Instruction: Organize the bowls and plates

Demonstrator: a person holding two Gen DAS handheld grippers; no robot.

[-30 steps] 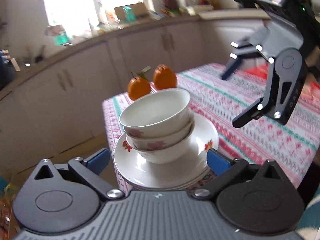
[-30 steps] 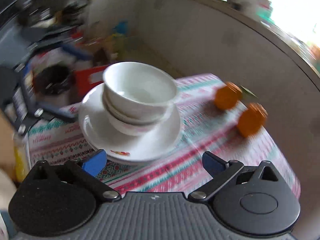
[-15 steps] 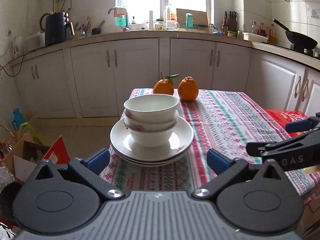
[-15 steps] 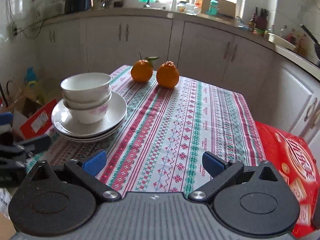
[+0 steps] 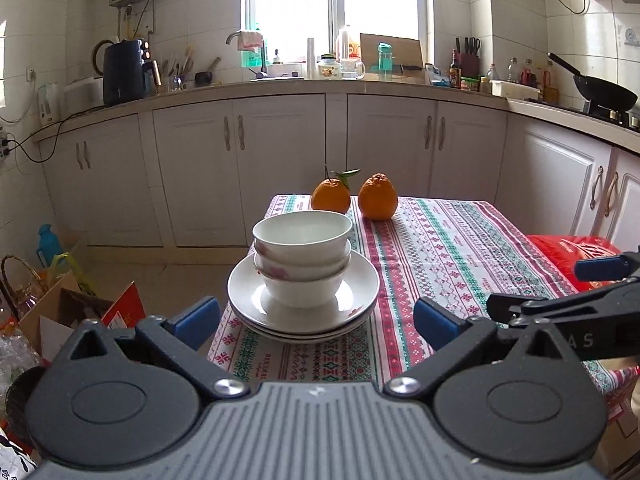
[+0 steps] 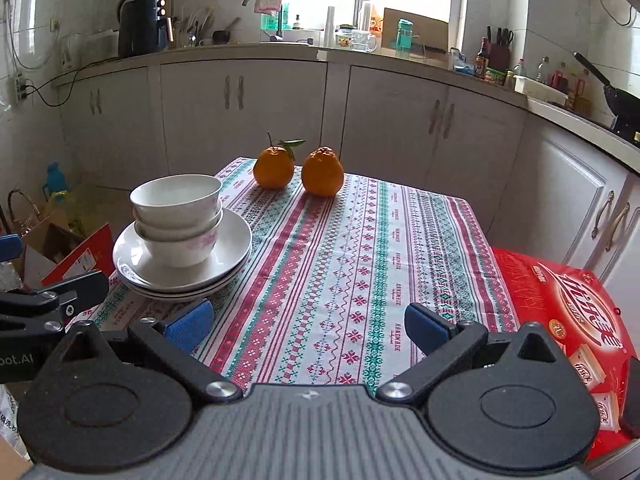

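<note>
Left wrist view looking level across the desk [image 5: 460,240] from its near edge, close behind the stacked bowls [image 5: 302,256], right wrist view beside it, bowls [image 6: 176,216] to its left, both facing the window cabinets [image 5: 280,160].

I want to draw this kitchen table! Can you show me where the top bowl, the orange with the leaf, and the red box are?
Top bowl [image 5: 302,240], left wrist view, on its outer side wall.
Orange with the leaf [image 6: 273,169], right wrist view, on the middle of its peel.
Red box [image 6: 560,300], right wrist view, on its printed lid.
</note>
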